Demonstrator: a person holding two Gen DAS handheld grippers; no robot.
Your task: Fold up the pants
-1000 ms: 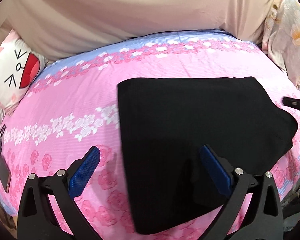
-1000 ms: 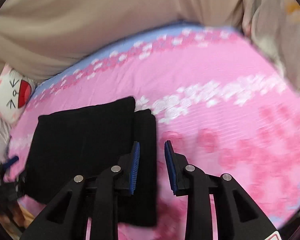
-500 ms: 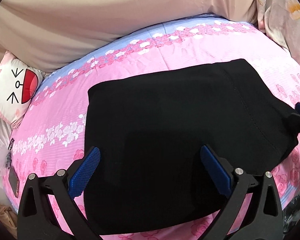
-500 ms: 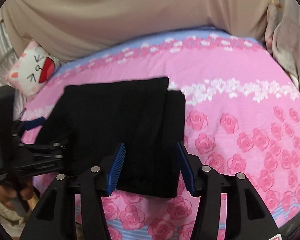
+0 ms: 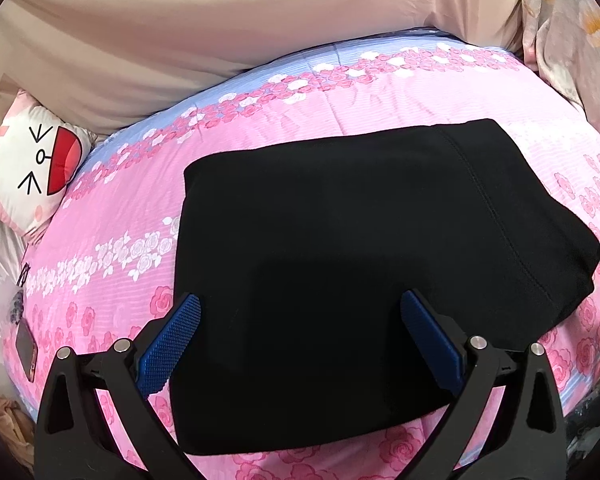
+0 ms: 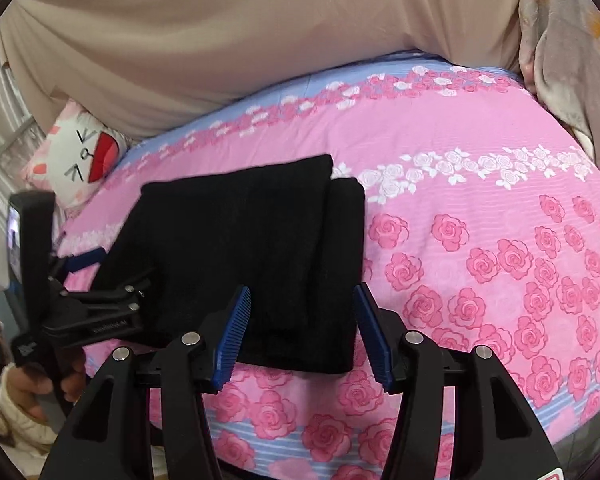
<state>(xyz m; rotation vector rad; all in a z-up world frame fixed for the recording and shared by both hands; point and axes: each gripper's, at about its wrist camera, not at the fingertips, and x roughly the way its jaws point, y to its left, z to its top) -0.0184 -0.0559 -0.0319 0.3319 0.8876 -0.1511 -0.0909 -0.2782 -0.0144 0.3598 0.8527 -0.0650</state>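
Black knit pants [image 5: 340,264], folded into thick rectangle, lie flat on pink rose-print bedspread [image 6: 480,208]. Long axis runs across from my left gripper [image 5: 300,332] toward my right gripper [image 6: 302,328]. Both hover over near edge, jaws apart, nothing clamped. Right sits over layered end, nearer for next fold, I judge.

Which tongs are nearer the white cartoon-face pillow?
Left. The left tongs hover over the folded black pants' pillow-side part; the right tongs are at the far edge from the pillow.
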